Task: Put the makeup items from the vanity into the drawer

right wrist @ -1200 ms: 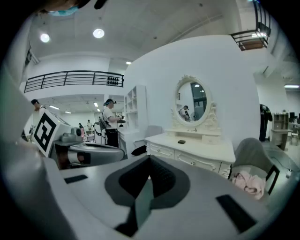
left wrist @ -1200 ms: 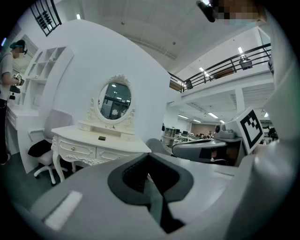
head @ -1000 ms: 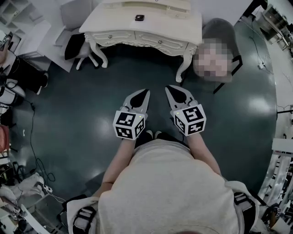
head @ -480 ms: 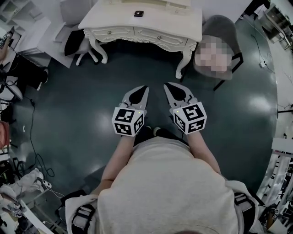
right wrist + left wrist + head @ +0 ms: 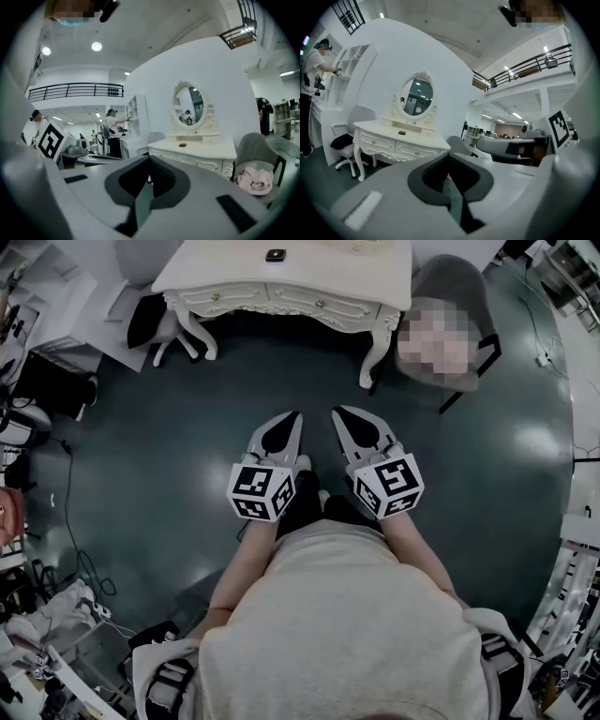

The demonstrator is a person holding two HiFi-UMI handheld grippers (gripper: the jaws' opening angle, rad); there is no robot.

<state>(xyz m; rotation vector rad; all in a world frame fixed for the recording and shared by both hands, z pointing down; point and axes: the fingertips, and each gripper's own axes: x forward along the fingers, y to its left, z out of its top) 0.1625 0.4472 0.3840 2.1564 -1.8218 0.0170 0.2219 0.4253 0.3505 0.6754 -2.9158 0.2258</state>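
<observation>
A cream vanity (image 5: 281,282) with closed drawers (image 5: 319,304) stands across the dark floor, well ahead of both grippers. One small dark makeup item (image 5: 276,255) lies on its top, also seen as the dark item (image 5: 401,132) and the dark item (image 5: 182,145) below the oval mirror (image 5: 189,104). My left gripper (image 5: 293,415) and right gripper (image 5: 336,412) are side by side at waist height, pointing toward the vanity. Both are shut with nothing between the jaws, as the left gripper (image 5: 449,155) and right gripper (image 5: 150,158) show close up.
A grey chair (image 5: 450,287) stands right of the vanity, holding a pink cloth (image 5: 255,180). A white chair (image 5: 155,329) sits at its left. A person (image 5: 311,84) works at white shelves farther left. Cables and clutter (image 5: 56,615) line the floor's left edge.
In the head view the vanity has slid toward the top edge. Both grippers have stayed shut and kept nearly the same pose.
</observation>
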